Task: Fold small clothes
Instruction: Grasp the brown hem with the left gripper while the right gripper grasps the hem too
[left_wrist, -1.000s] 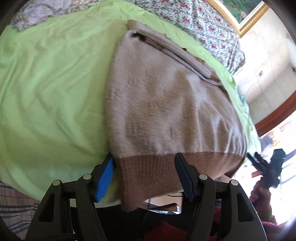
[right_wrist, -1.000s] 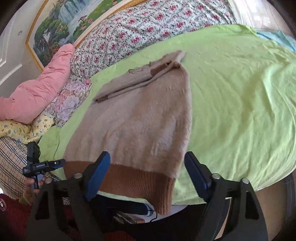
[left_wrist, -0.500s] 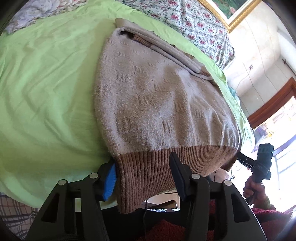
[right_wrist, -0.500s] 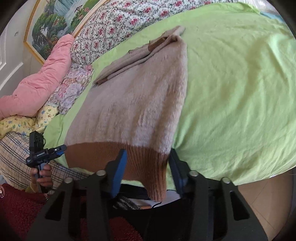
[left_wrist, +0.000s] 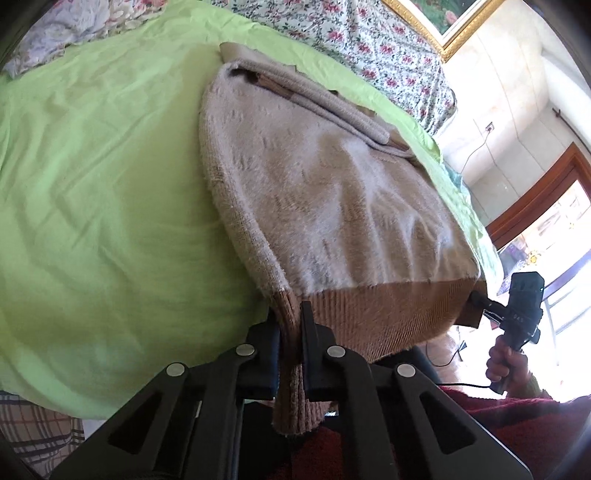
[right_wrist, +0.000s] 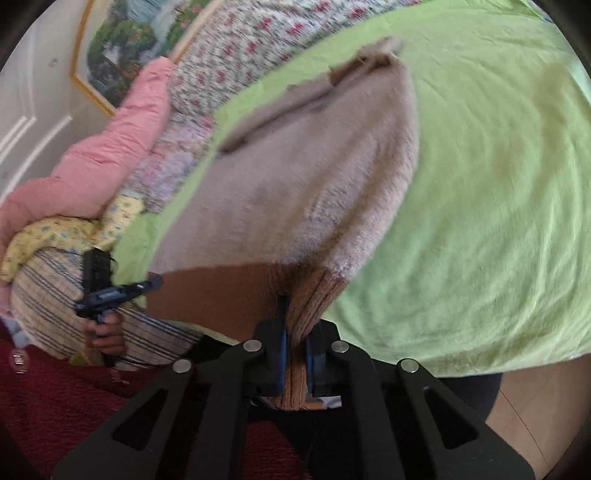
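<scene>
A beige knit sweater (left_wrist: 332, 192) with a brown ribbed hem (left_wrist: 388, 314) lies on a green bedsheet (left_wrist: 92, 184), sleeves folded across its far end. My left gripper (left_wrist: 290, 325) is shut on the hem's left corner and holds it lifted. My right gripper (right_wrist: 295, 332) is shut on the hem's right corner (right_wrist: 310, 295), also raised off the sheet (right_wrist: 498, 184). The sweater (right_wrist: 303, 177) stretches away from both grippers. The right gripper also shows in the left wrist view (left_wrist: 476, 299), and the left gripper in the right wrist view (right_wrist: 147, 286).
Floral bedding (left_wrist: 369, 40) and a framed painting (right_wrist: 122, 55) are at the far side. A pink quilt (right_wrist: 92, 166) and a plaid blanket (right_wrist: 48, 295) lie at the left. The bed edge and floor (right_wrist: 535, 406) are near me.
Both grippers have closed from open onto the hem's two corners and raised the hem off the sheet.
</scene>
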